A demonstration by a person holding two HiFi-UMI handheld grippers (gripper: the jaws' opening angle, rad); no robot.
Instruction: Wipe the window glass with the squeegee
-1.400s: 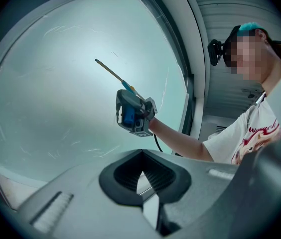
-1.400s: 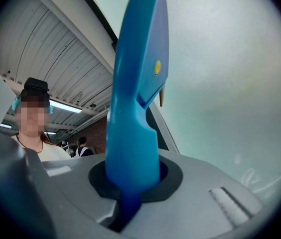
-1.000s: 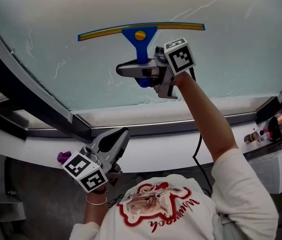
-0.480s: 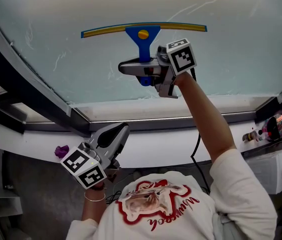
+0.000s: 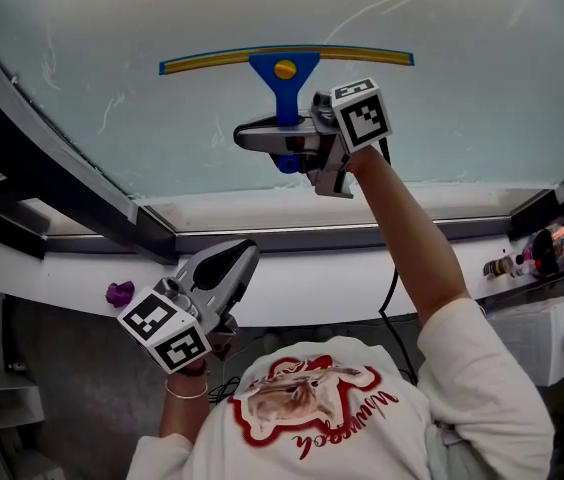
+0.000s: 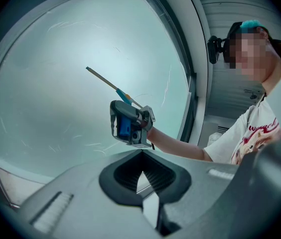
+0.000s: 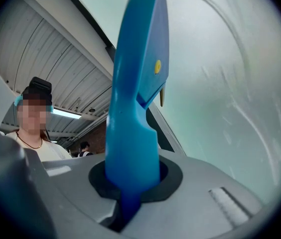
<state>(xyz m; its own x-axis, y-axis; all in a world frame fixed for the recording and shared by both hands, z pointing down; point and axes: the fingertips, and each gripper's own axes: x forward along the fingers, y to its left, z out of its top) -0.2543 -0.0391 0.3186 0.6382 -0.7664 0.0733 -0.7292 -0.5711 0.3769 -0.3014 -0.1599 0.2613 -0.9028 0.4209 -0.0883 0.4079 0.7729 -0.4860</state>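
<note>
Here the right gripper [image 5: 277,140] clenches the blue handle of the squeegee [image 5: 284,69], whose yellow-edged blade lies flat against the window glass [image 5: 482,88] toward twelve o'clock in the head view. The left gripper [image 5: 224,268] hangs near seven o'clock, jaws pressed together on nothing, well apart from the squeegee.

Pale, streaked window glass [image 5: 112,48] fills the upper field; dark frame [image 5: 52,173] borders it at left and below; white sill [image 5: 342,288] runs beneath; ribbed ceiling [image 7: 56,68] carries a lit strip light [image 7: 68,113].
</note>
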